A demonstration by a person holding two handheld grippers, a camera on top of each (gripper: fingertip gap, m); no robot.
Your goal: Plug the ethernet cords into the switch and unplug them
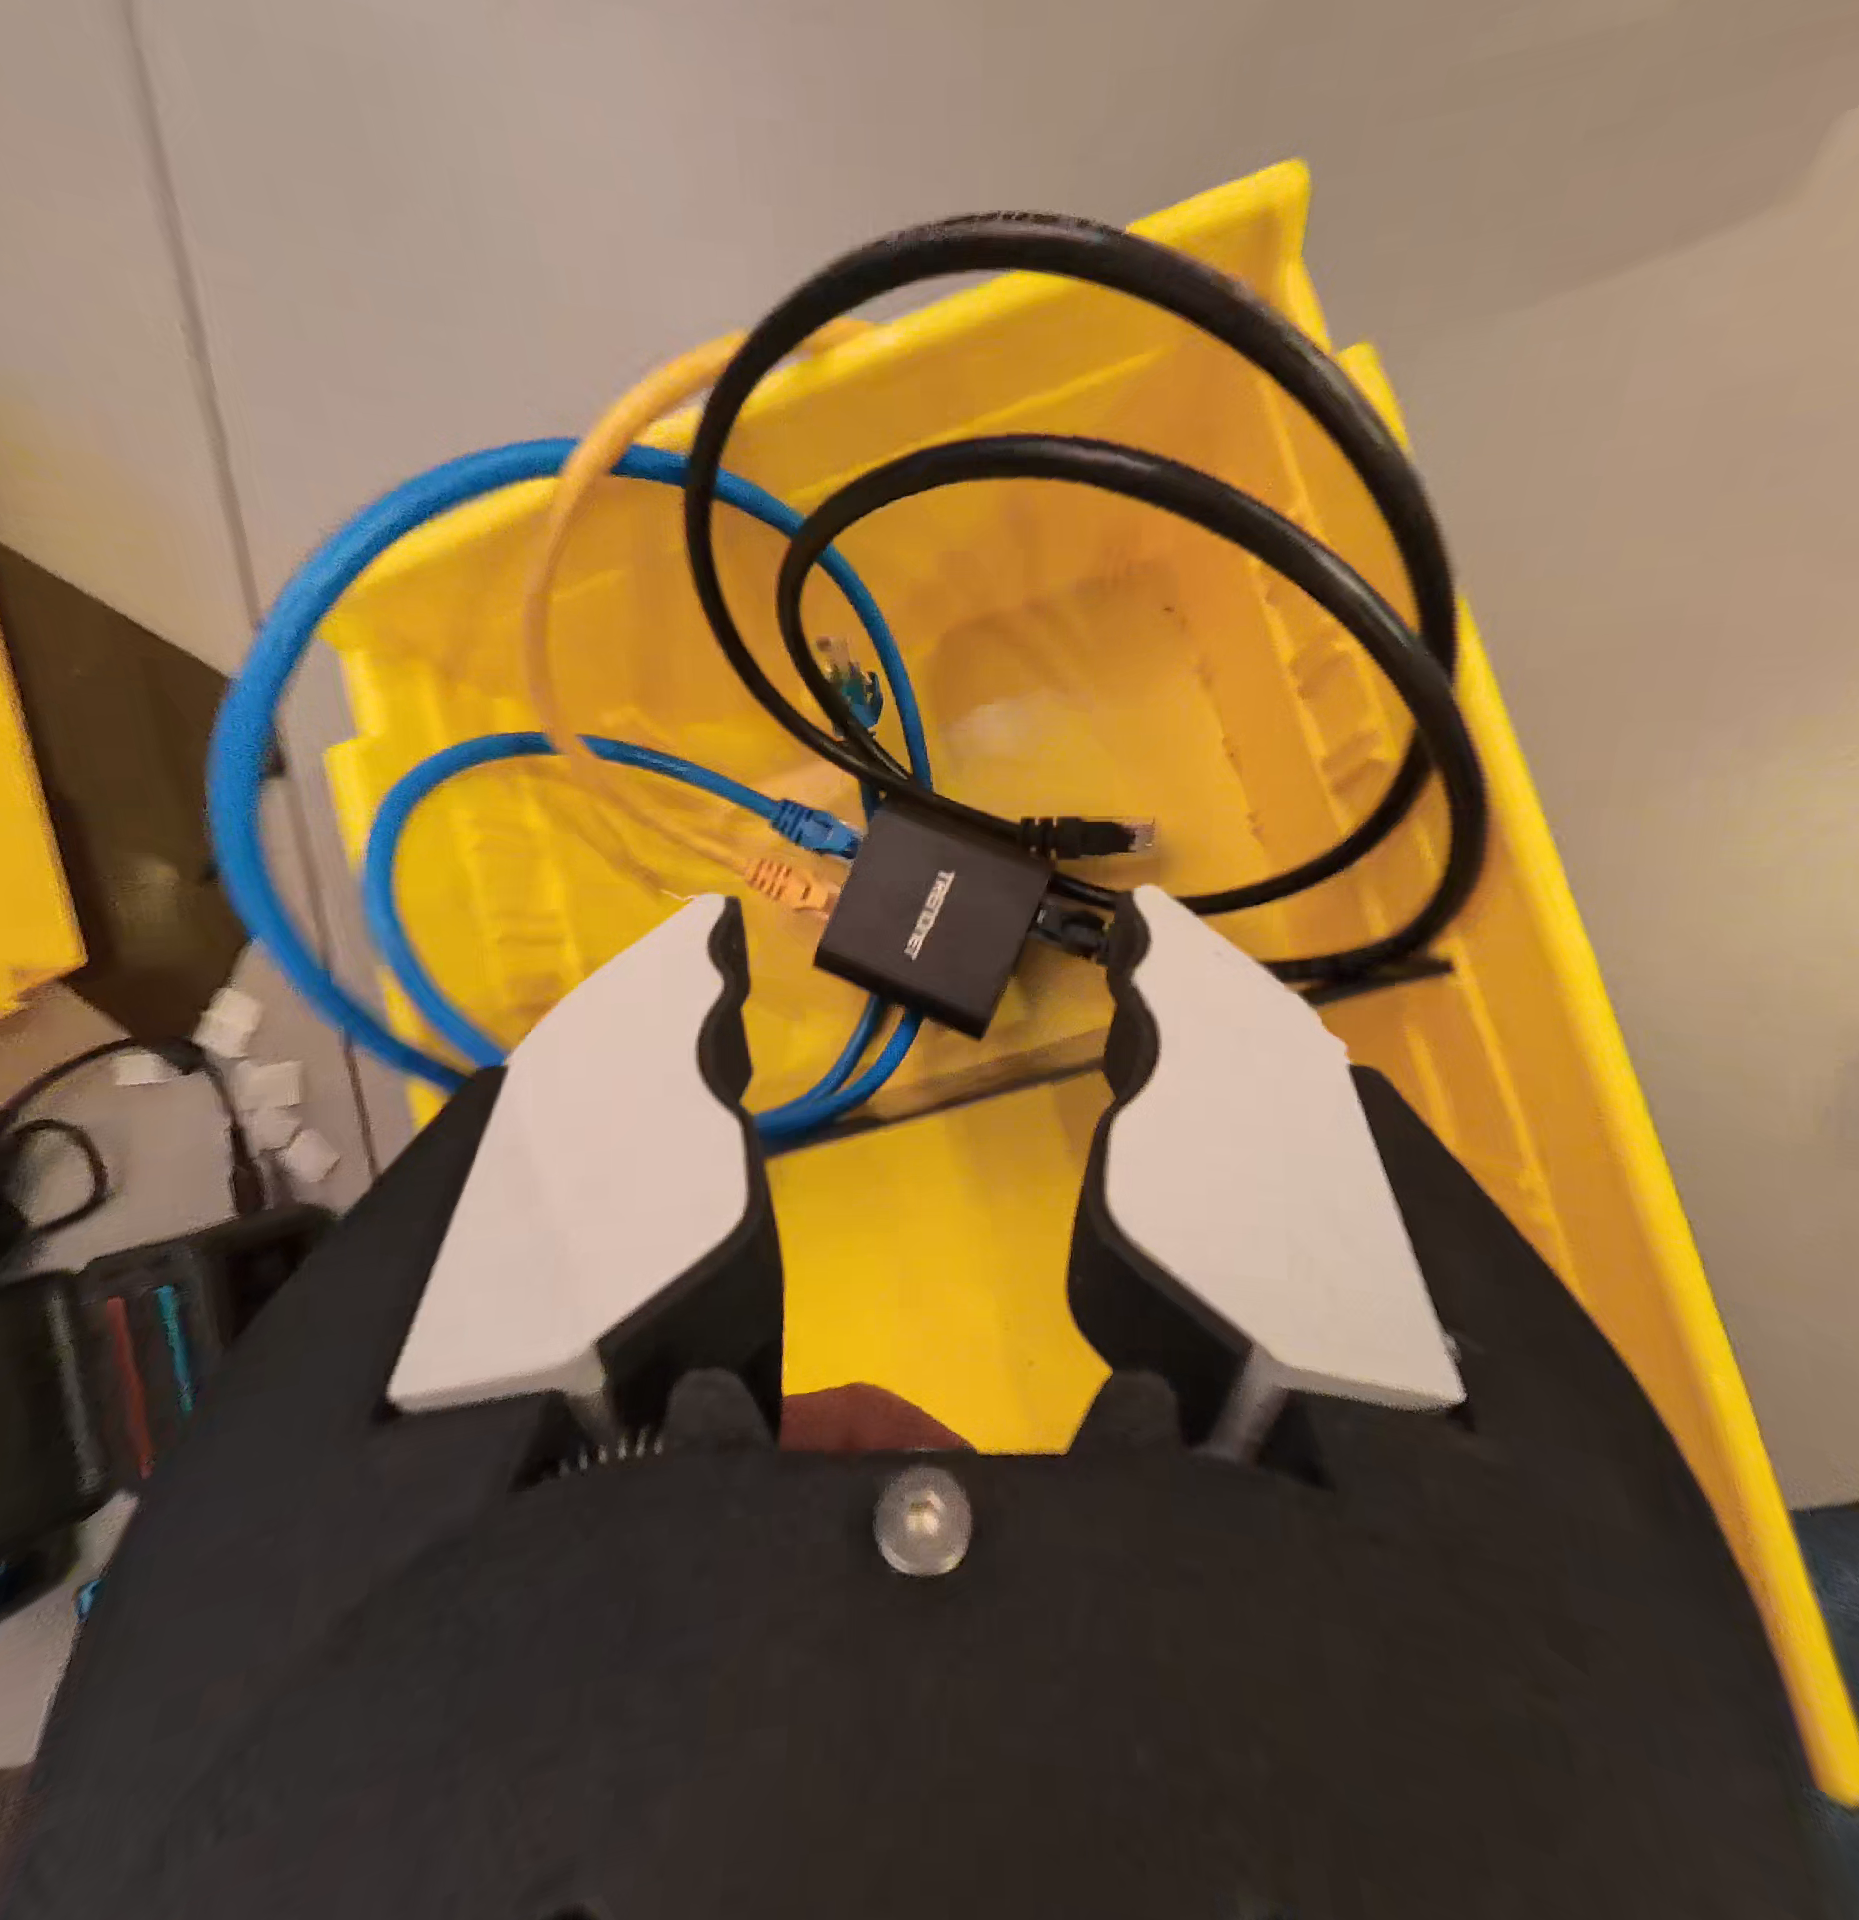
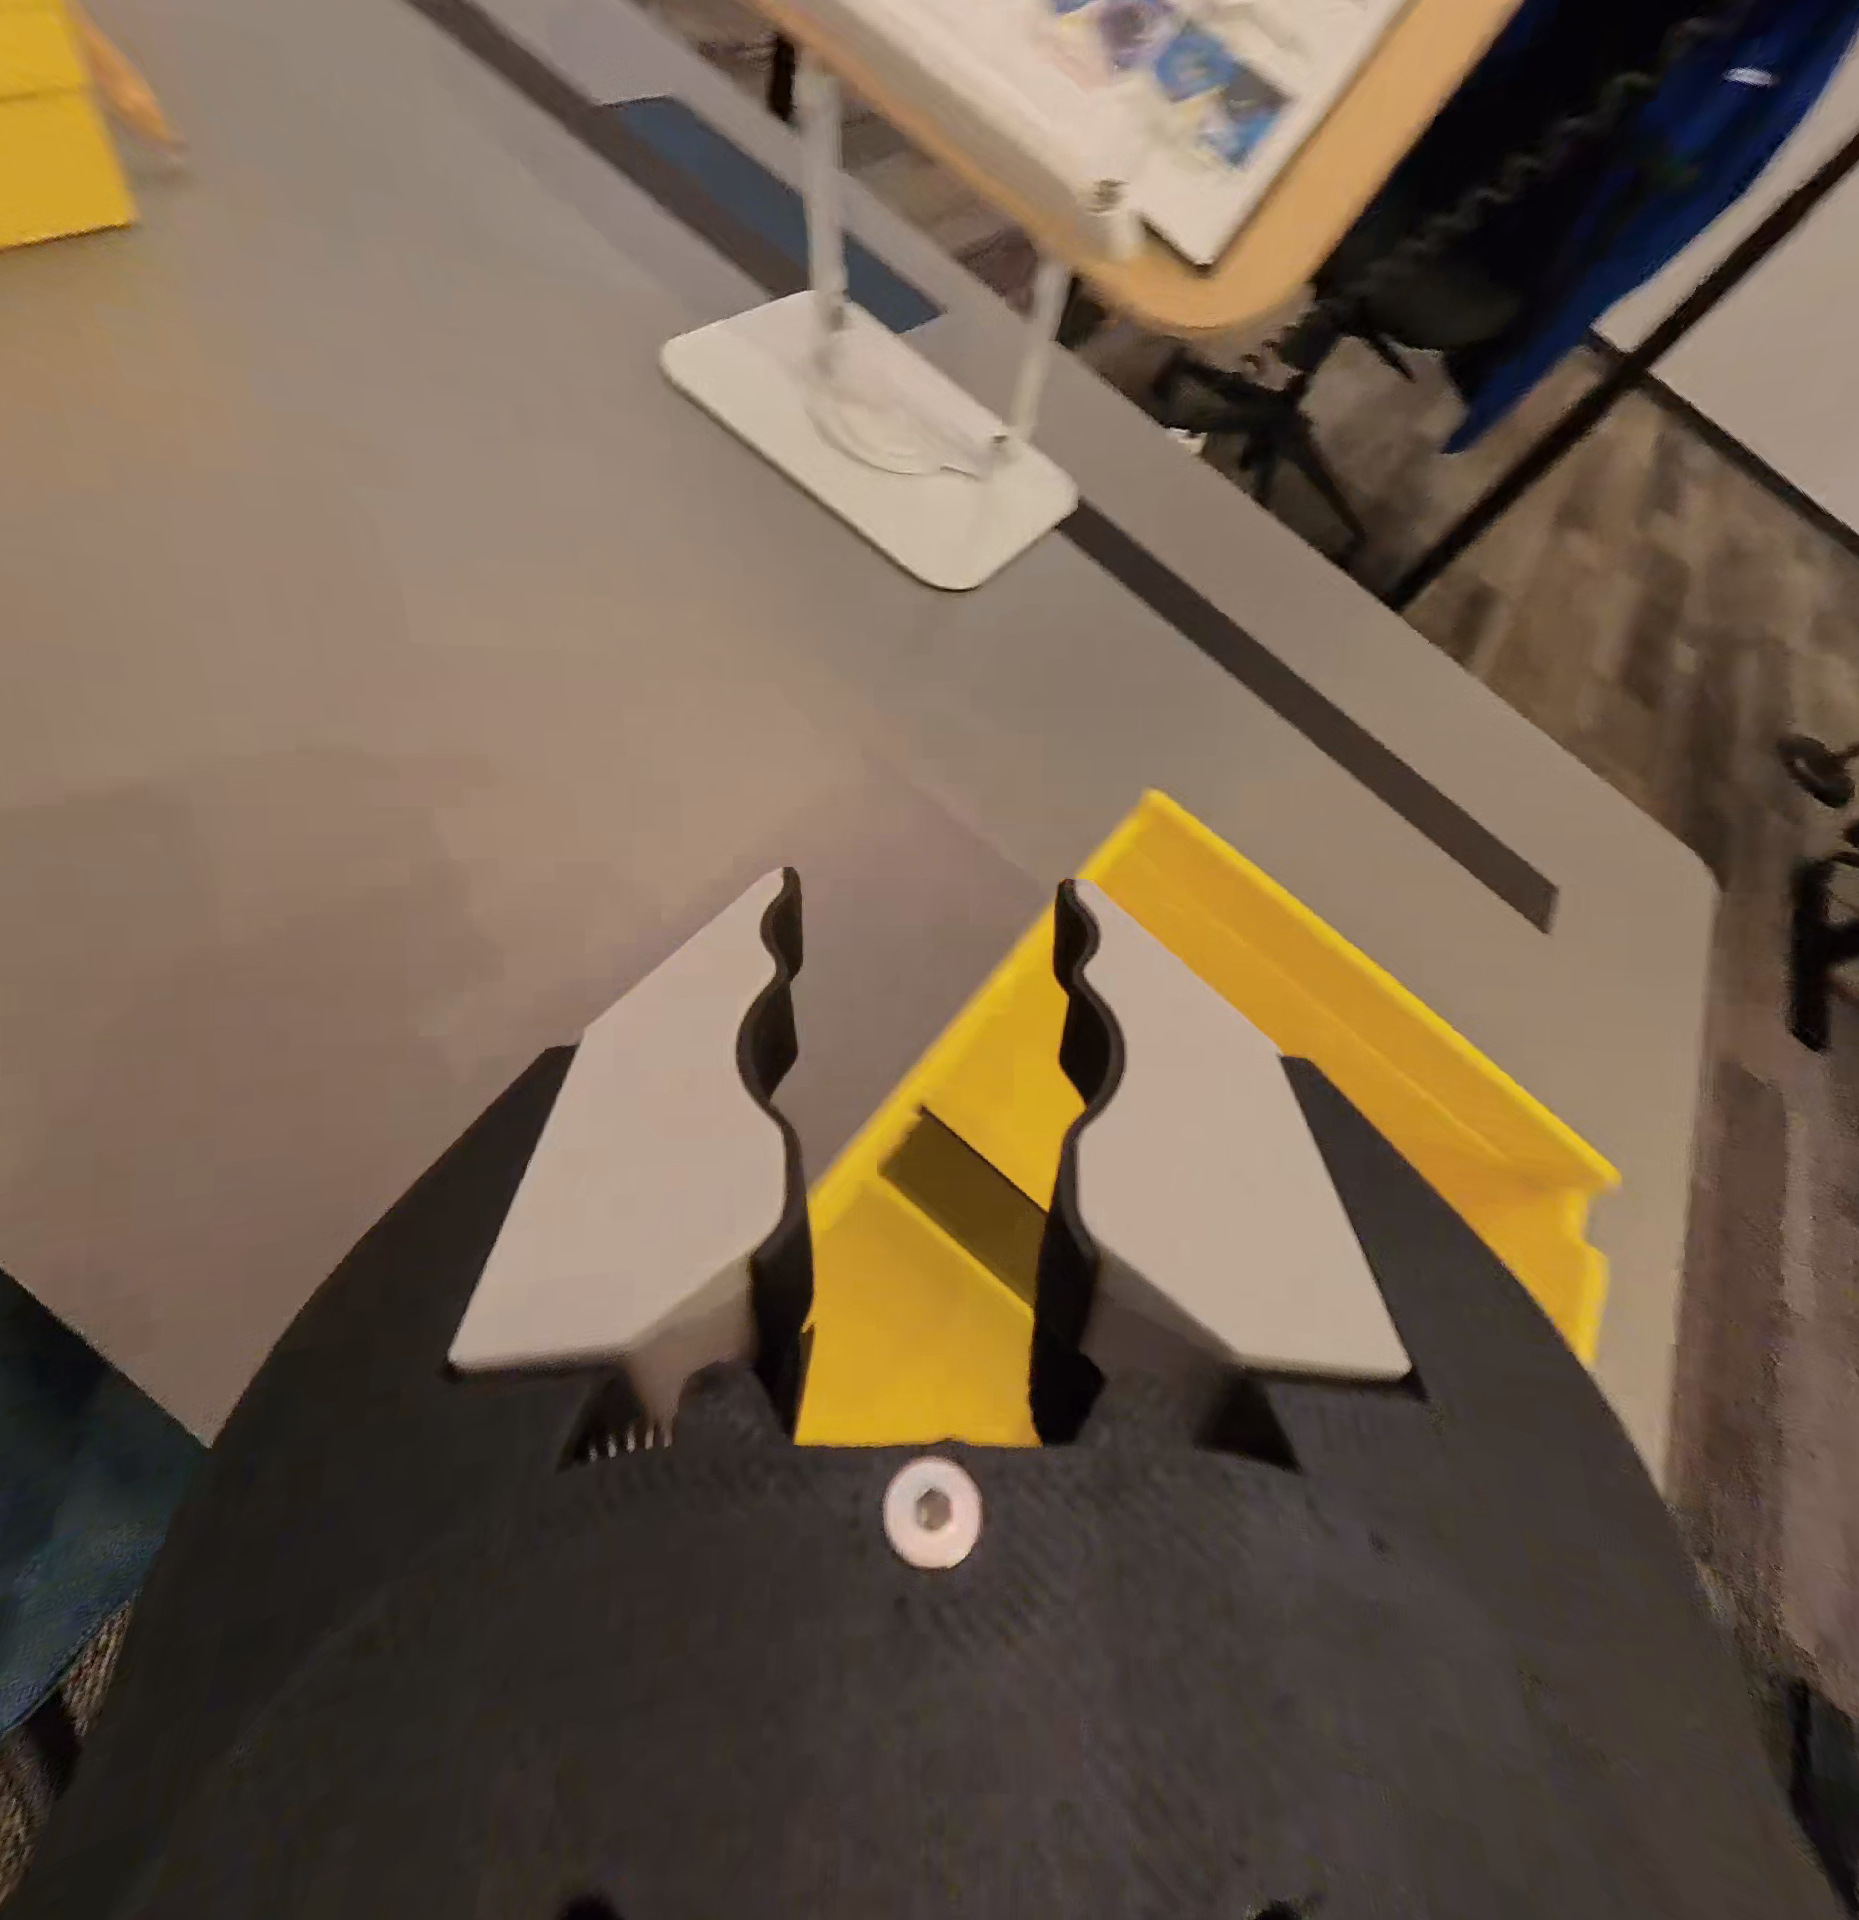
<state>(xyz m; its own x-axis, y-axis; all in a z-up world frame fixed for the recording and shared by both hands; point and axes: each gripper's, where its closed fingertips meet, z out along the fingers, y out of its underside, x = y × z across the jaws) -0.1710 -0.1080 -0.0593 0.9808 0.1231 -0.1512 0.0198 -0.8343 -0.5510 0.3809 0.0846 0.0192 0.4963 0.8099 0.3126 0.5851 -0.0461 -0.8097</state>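
Note:
A small black switch [image 1: 920,930] lies in a yellow bin [image 1: 1507,935], tangled with looped ethernet cords. A blue cord [image 1: 281,665] has a plug [image 1: 813,826] at the switch's left side, next to the orange plug [image 1: 790,885] of a yellow cord [image 1: 582,488]. A black cord [image 1: 1351,416] has one plug [image 1: 1091,831] lying past the switch's top and another [image 1: 1070,930] at its right side. I cannot tell which plugs are seated. My left gripper [image 1: 930,909] is open and empty, its fingertips either side of the switch and above it. My right gripper [image 2: 927,888] is open and empty over the grey table [image 2: 385,623], above a corner of the bin [image 2: 1320,1039].
A white stand base [image 2: 873,436] sits on the table ahead of the right gripper. The table's edge [image 2: 1652,873] runs along the right, with chair legs on the floor beyond. Another yellow bin [image 1: 11,779], small white pieces [image 1: 260,1091] and dark cables lie to the left. The tips of one gripper are about 60 cm away from the tips of the other. To reach the small black switch [image 1: 920,930] in a straight line is about 7 cm for my left fingers, about 60 cm for my right.

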